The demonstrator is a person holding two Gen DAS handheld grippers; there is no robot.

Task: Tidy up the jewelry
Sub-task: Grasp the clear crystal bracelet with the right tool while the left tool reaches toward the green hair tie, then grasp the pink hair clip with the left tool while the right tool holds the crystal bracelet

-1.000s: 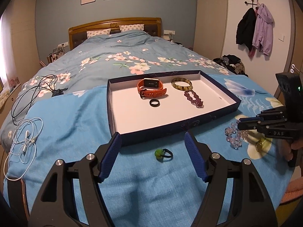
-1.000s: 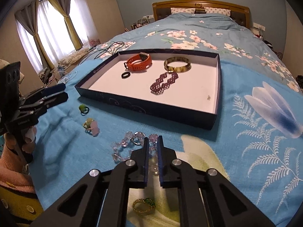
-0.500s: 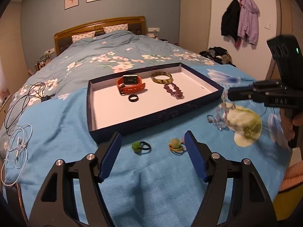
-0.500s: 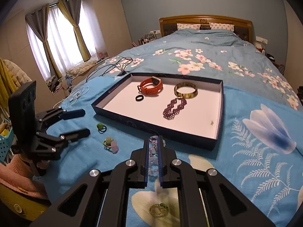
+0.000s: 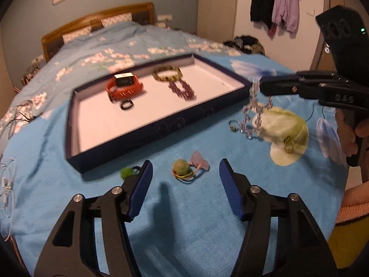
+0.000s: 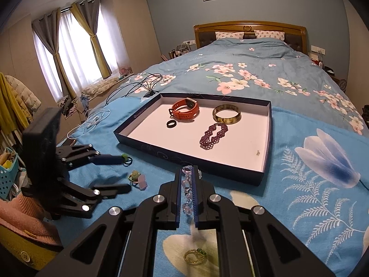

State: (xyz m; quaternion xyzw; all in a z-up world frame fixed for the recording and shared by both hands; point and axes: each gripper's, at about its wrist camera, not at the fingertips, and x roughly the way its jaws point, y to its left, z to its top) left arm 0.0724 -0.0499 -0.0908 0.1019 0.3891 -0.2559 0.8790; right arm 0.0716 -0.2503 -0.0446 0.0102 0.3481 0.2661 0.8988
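A dark blue tray (image 5: 147, 133) (image 6: 267, 124) lies on the bed. It holds an orange watch (image 5: 124, 85) (image 6: 185, 110), a black ring (image 6: 171, 123), a bangle (image 6: 226, 114) and a purple bead bracelet (image 6: 214, 135). My right gripper (image 6: 186, 173) (image 5: 260, 86) is shut on a clear crystal bead bracelet (image 5: 251, 113) (image 6: 187, 191), lifted off the blanket near the tray's front corner. My left gripper (image 5: 185, 169) (image 6: 125, 173) is open, low over the blanket, around a green bead ring with a pink stone (image 5: 184, 167) (image 6: 137, 177). A green-stone ring (image 5: 126, 172) lies by its left finger.
A gold ring (image 5: 288, 143) (image 6: 194, 256) lies on the pale flower print. A small ring (image 5: 233, 125) lies near the hanging bracelet. White and black cables (image 6: 96, 117) lie at the bed's left. Coats (image 5: 274, 2) hang on the right wall.
My right gripper has lifted the crystal bracelet off the blanket and carried it toward the tray. My left gripper has shifted right, from the green-stone ring to the green bead ring.
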